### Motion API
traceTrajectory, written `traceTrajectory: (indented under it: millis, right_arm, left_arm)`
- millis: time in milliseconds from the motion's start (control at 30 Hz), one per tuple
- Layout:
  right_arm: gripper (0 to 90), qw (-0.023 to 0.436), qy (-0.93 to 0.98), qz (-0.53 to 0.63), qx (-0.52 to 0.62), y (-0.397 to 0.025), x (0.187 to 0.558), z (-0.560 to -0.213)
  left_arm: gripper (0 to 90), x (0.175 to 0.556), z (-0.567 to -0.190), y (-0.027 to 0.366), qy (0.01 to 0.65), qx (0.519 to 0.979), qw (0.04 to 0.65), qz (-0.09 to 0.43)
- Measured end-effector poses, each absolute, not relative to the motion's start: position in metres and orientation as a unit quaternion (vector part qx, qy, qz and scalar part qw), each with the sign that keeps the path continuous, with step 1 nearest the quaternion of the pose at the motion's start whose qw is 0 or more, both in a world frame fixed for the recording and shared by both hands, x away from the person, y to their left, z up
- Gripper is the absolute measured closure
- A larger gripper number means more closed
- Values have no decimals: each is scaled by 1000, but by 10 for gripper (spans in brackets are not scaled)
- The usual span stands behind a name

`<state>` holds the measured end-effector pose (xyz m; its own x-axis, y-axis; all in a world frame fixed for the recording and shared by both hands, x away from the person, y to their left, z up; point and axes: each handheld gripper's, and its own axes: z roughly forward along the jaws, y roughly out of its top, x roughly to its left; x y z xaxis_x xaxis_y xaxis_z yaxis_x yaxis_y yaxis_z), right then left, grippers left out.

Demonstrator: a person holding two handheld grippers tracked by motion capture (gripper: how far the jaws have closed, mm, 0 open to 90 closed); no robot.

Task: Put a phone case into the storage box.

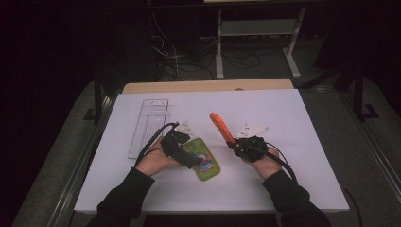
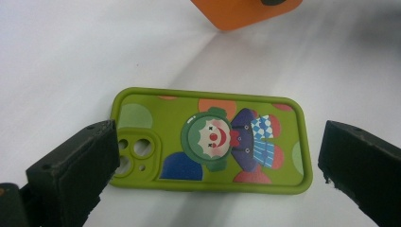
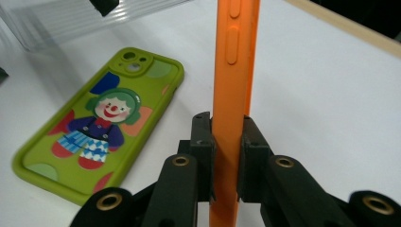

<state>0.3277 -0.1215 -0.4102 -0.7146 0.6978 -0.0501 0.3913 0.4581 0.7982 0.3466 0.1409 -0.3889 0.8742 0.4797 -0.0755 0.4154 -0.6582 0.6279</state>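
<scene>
Right tongs (image 3: 226, 142) pinch orange phone case (image 3: 234, 71) edge-on; left tongs (image 2: 213, 161) spread around green clown phone case (image 2: 210, 139) on desk (image 1: 283, 184) — center, then close squarely.

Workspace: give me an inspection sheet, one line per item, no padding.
Surface: white sheet over a wooden table, flat.
Job's things: green clown phone case lies flat, back up; orange phone case held on edge, above the sheet.
Clutter: clear plastic tray at the left, seemingly empty.
Grippers: left hand-held gripper open, jaws straddling the green case's two ends; right hand-held gripper shut on the orange case.
Cables: one black cable trails from each gripper toward the sleeves.
Surroundings: dark room, white table frame and loose floor cables behind.
</scene>
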Motion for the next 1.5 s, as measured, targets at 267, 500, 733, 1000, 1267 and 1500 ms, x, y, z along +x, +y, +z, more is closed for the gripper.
traceTrajectory:
  millis: [267,500,733,1000,1267,1500]
  right_arm:
    - [783,142,811,426,375,-126,332,-411]
    - [784,111,787,455,402,-132,333,-410]
    - [784,114,782,465,400,-129,332,-409]
    - [785,101,778,474,400,-125,329,-407]
    - [785,100,780,480,389,-116,324,-404]
    - [785,96,782,483,382,-111,322,-403]
  left_arm:
    - [0,347,-389,141,247,908,335,47]
    - [0,352,-383,143,261,891,369,36]
    - [0,359,-375,140,276,865,419,33]
    - [0,373,-362,136,292,832,472,20]
    - [0,382,-359,127,297,814,499,11]
    - [0,386,-364,120,301,807,508,7]
